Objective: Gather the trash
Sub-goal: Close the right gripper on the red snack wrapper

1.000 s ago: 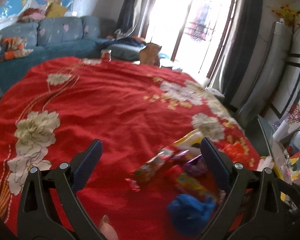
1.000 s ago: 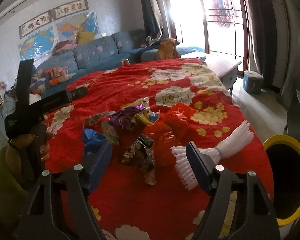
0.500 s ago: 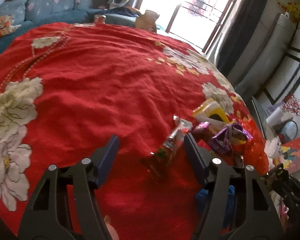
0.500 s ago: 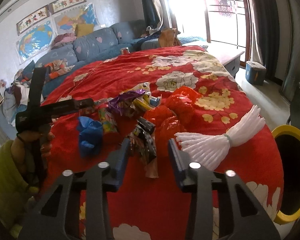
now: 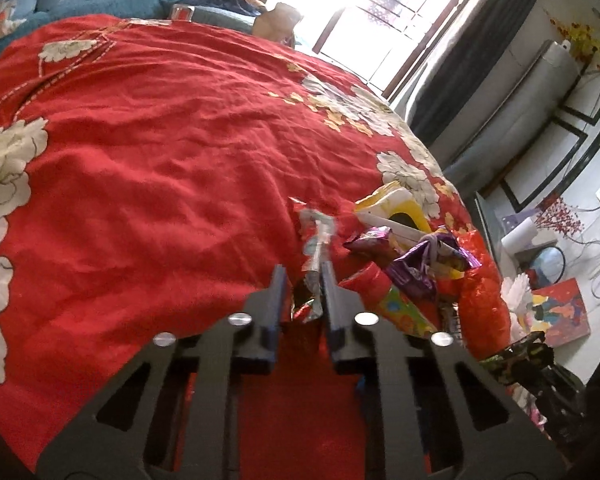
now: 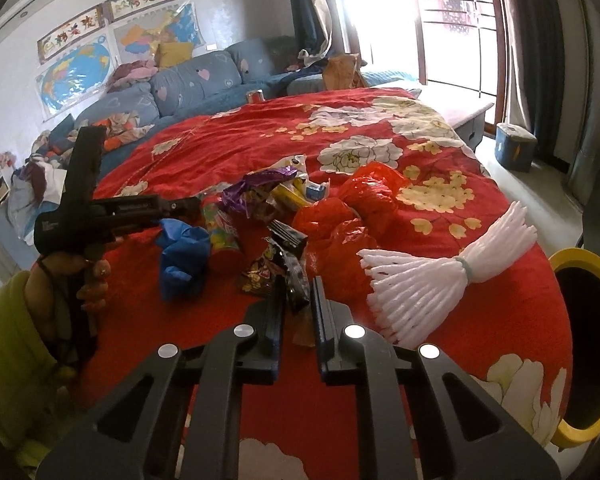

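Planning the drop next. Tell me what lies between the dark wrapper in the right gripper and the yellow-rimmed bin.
The right gripper is shut on the dark wrapper. Between it and the yellow-rimmed bin, the white foam net bundle lies across the red cloth. Nothing taller shows there, so lifting over it looks workable.

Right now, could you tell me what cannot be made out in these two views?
- Left wrist view: the long wrapper between the left tongs is motion-blurred; its print is unreadable, its lower end hidden.
- Right wrist view: the dark wrapper in the right tongs is partly hidden by their fingers.
- Right wrist view: the yellow-rimmed bin is cut off by the edge, its inside too dark.
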Demonstrator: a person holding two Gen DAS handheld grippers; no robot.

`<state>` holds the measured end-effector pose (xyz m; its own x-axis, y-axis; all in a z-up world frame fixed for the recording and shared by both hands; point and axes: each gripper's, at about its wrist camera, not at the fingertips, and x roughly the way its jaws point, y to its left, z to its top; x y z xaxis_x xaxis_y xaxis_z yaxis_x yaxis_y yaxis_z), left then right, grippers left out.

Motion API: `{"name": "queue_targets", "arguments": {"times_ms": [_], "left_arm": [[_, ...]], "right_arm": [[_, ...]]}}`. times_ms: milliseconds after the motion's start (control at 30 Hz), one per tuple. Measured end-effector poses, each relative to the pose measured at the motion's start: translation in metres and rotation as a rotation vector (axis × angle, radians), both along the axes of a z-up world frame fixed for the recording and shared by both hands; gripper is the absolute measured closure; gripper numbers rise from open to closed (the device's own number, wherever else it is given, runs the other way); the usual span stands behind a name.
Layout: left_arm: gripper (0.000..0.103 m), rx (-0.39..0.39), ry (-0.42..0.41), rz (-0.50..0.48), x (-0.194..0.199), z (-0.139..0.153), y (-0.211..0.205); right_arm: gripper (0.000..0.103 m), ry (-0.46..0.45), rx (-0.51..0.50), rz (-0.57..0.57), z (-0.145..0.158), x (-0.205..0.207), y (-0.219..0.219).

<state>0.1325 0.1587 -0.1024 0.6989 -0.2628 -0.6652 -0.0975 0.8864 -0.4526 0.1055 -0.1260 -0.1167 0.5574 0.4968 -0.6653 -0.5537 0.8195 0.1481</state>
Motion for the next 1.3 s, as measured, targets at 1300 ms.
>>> {"name": "queue_targets", "arguments": {"times_ms": [1300], "left_arm": [[0.096, 0.066, -0.22, -0.176, -0.039, 0.091, -0.097]], "right_arm": [[0.093, -0.128, 0.125, -0.096, 0.052, -0.008, -0.046]]}}
